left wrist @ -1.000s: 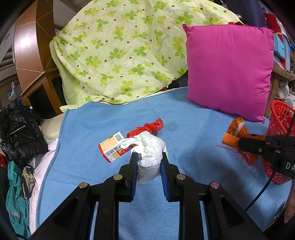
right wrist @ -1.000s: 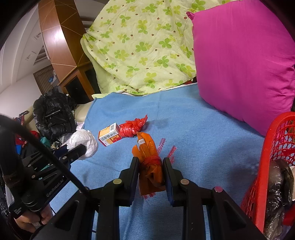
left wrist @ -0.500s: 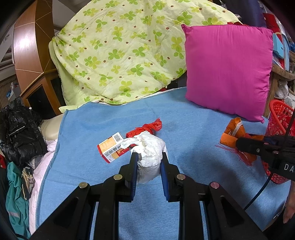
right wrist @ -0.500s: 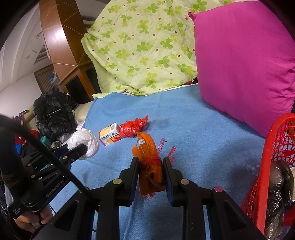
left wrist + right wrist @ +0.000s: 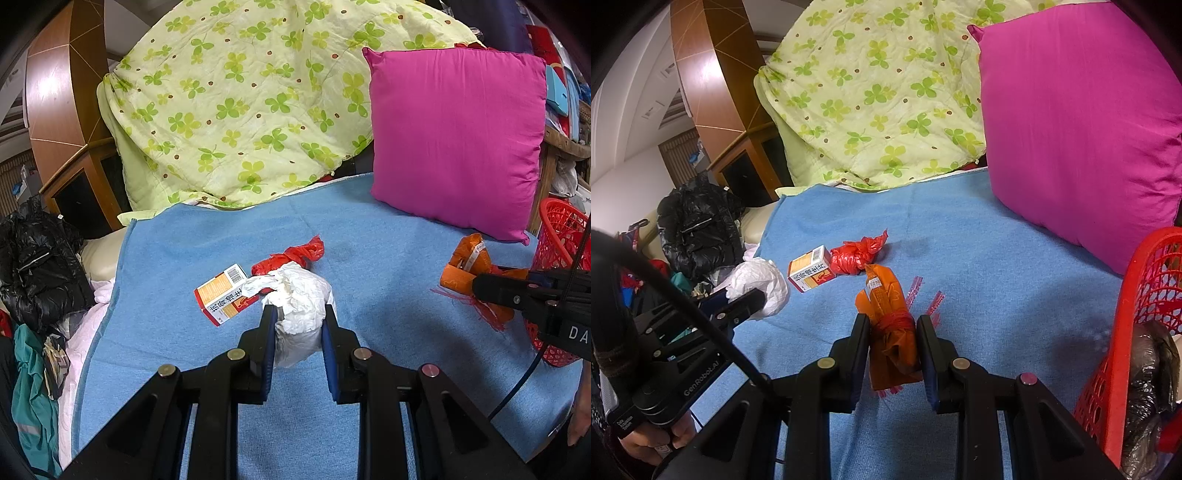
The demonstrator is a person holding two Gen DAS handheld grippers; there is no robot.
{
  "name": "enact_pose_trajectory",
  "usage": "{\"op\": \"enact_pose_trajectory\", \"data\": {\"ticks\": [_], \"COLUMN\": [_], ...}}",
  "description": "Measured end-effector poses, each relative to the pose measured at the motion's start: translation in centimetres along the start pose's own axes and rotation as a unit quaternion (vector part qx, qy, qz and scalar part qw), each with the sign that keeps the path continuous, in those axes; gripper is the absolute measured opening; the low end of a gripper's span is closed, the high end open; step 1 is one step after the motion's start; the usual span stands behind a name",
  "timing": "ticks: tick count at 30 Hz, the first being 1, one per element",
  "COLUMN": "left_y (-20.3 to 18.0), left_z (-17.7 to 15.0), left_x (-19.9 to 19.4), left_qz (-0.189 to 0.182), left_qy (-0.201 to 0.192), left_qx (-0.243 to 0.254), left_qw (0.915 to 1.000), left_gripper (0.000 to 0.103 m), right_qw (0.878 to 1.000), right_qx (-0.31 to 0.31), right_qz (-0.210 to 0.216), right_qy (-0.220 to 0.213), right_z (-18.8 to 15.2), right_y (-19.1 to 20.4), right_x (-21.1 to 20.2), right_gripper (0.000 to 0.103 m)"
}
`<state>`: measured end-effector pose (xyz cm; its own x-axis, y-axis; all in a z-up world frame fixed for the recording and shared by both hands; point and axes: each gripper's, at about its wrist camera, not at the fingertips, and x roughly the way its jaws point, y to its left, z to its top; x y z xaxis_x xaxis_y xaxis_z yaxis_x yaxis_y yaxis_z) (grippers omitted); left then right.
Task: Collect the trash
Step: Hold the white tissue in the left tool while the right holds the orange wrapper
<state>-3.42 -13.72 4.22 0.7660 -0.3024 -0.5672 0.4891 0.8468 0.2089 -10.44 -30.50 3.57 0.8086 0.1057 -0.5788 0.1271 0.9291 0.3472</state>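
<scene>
A cluttered bedroom holds a bed spread with a blue blanket. At its far end a pale green quilt printed with clover leaves is heaped up, and a magenta pillow leans upright beside it. A wooden cabinet stands past the bed's left side, with a black jacket piled below it among other clothes.

The left gripper is clamped on a crumpled white plastic bag, its two blue-lined fingers pressing the bag's sides. The bag appears lifted a little above the blanket, though whether its underside touches cannot be told. Just beyond it lie a small orange and white carton with a barcode on its end and a knotted red plastic bag, the two touching each other on the blanket.

The right gripper is closed on an orange wrapper bundle tied round the middle with red string, the bundle standing up between the fingers. Thin pink shreds lie on the blanket just beside it. A red mesh basket stands at the right edge of the bed, near the right gripper, and a dark crumpled bag already sits inside it. From the right wrist view, a hand grips the left gripper's handle at the lower left.
</scene>
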Motion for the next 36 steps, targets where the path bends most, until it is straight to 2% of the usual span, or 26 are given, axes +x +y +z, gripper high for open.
{"op": "enact_pose_trajectory", "data": {"ticks": [21,36], "left_y": [0.1,1.0], "left_z": [-0.2,-1.0], "left_x": [0.3,-0.5], "left_qz": [0.001,0.018], "left_qy": [0.006,0.009], "left_qx": [-0.001,-0.014], "left_qw": [1.0000,0.9997], "left_gripper": [0.024,0.024], "right_qw": [1.000,1.000], "right_qx": [-0.001,-0.001], "right_qz": [0.004,0.007], "right_qy": [0.004,-0.002], "right_z": [0.1,-0.1], "right_y": [0.4,1.5], "right_x": [0.5,0.8], "right_gripper": [0.028,0.028]}}
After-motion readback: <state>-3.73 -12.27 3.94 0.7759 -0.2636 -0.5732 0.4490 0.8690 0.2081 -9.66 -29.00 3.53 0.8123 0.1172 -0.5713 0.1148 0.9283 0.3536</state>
